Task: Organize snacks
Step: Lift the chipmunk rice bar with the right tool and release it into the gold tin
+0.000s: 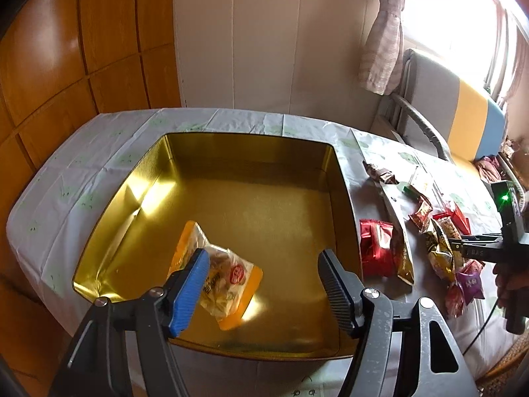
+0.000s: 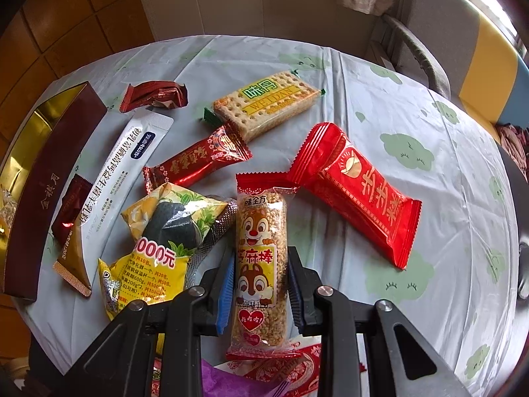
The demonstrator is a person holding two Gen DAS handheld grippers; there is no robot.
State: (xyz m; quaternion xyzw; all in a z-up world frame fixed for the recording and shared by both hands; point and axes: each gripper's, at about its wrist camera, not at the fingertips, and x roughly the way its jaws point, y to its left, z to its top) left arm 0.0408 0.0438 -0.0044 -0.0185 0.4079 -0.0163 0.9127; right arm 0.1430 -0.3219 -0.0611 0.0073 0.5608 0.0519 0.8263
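- Left wrist view: the gold tin sits open on the tabletop, its shiny floor nearly bare.
- One snack lies inside near the front wall: an orange-edged clear packet with pale pieces showing through.
- The left gripper hangs over it with jaws spread; the blue pad overlaps the packet's left edge, the black ribbed pad stands clear to the right, nothing pinched.
- Right of the tin, a red pouch lies just beside its wall, with a heap of mixed wrappers beyond.
- Right wrist view: the right gripper is pinching a sesame bar, a clear wrapper with cartoon chipmunks and red ends, held lengthwise between the pads.
- A yellow seed bag crowds in on the left, touching the bar's upper end.
- A red cake pack lies just right; a cracker pack, a dark red bar and a white sachet lie farther back.
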